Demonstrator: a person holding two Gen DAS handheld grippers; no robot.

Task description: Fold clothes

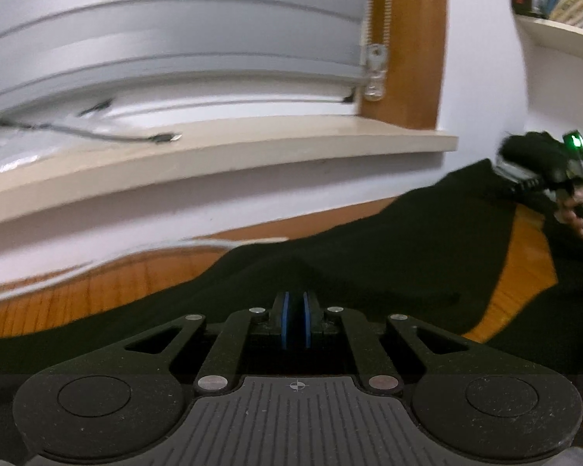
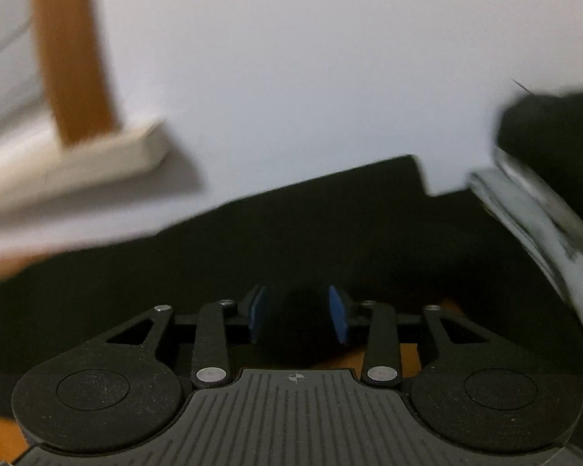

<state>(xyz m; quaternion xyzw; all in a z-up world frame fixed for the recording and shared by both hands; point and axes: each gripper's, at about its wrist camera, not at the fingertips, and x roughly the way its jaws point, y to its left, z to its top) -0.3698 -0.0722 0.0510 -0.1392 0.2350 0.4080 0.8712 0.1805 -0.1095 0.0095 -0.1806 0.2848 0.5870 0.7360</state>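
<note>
A black garment (image 1: 369, 264) lies spread over an orange wooden surface (image 1: 77, 295). My left gripper (image 1: 296, 322) sits low on its near edge, and its blue pads (image 1: 285, 322) are pinched together on a ridge of the cloth. In the right wrist view the same black garment (image 2: 252, 240) fills the lower half. My right gripper (image 2: 298, 316) has its blue pads (image 2: 340, 318) apart, with a bunched fold of the cloth between them. In the left wrist view a person's hand (image 1: 575, 211) holds the right tool's handle at the garment's far right edge.
A cream window sill (image 1: 252, 147) with grey blinds, a cable and a wooden frame post (image 1: 408, 39) runs along the white wall behind. A shelf (image 1: 563, 35) with books is at the upper right. A black object with a silvery curved rim (image 2: 544, 213) stands close on the right.
</note>
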